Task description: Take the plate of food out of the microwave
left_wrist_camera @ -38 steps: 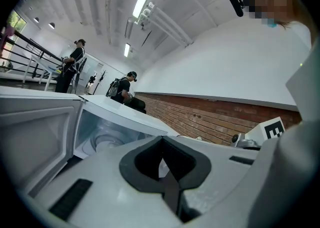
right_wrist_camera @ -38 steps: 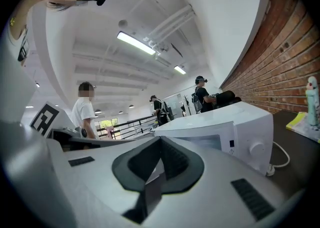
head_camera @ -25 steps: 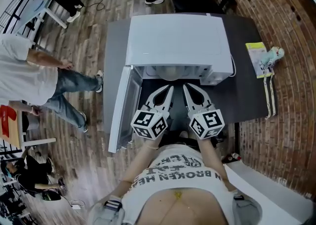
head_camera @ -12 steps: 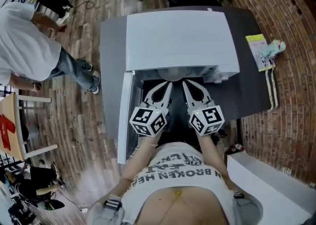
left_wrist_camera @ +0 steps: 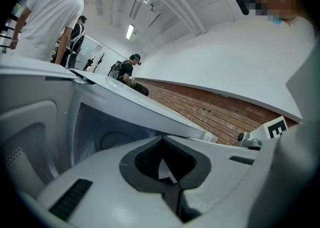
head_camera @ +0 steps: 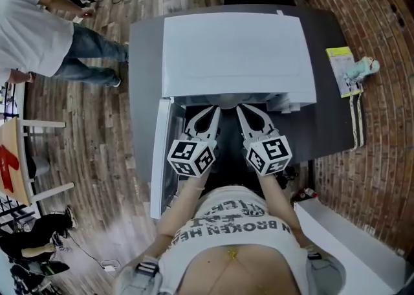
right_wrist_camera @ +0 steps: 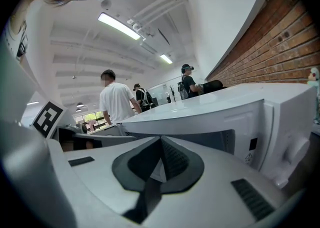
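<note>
The white microwave [head_camera: 236,51] stands on a dark grey table [head_camera: 330,119], its door [head_camera: 162,151] swung open to the left. My left gripper [head_camera: 210,111] and right gripper [head_camera: 242,111] hang side by side just before the open cavity, both shut with nothing between the fingers. In the left gripper view the left gripper [left_wrist_camera: 161,139] points into the cavity [left_wrist_camera: 95,122], where a pale round shape [left_wrist_camera: 116,141] lies low at the back; I cannot tell whether it is the plate. In the right gripper view the right gripper [right_wrist_camera: 161,139] faces the microwave front [right_wrist_camera: 240,117].
A yellow-green booklet [head_camera: 339,67] and a small toy figure [head_camera: 362,67] lie at the table's right end, by the brick wall [head_camera: 381,22]. A person in a white shirt [head_camera: 32,35] stands on the wooden floor at left. A white counter [head_camera: 349,242] is at lower right.
Both grippers have sunk a little before the opening. The view has shifted over the microwave, so its top hides more of the cavity. The person at left has walked toward the upper left.
</note>
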`<state>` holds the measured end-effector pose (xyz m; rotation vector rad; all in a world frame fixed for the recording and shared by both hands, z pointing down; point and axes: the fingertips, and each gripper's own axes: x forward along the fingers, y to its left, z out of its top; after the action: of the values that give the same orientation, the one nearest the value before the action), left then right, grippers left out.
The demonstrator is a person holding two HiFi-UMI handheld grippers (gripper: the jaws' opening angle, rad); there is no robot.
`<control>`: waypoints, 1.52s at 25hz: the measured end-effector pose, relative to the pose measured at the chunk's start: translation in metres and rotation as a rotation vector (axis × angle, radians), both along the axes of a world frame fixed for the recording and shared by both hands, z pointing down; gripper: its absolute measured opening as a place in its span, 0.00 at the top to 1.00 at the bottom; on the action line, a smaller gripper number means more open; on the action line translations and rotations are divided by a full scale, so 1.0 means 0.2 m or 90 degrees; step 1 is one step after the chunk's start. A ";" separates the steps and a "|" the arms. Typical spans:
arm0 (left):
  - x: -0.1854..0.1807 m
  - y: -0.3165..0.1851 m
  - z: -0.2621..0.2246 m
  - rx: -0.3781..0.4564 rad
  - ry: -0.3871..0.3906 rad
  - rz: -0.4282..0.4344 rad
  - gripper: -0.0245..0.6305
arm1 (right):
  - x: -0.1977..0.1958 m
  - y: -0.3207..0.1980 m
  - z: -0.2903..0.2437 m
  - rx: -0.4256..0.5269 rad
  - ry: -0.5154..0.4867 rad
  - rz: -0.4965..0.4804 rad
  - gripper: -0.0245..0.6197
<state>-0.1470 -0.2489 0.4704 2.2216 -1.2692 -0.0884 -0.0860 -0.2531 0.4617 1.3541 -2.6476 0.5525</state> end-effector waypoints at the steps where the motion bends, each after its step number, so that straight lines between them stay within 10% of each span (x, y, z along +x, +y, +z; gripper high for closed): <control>1: 0.00 -0.01 0.00 -0.002 0.001 -0.005 0.95 | 0.00 -0.01 0.01 -0.002 0.001 -0.004 0.95; 38: -0.05 -0.19 0.50 -0.124 -0.076 -0.034 0.95 | 0.10 -0.21 0.54 -0.126 0.087 0.004 0.95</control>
<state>-0.1569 -0.2869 0.5708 2.0511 -1.3408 0.1433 -0.0654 -0.2947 0.5706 1.2926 -2.4104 0.6778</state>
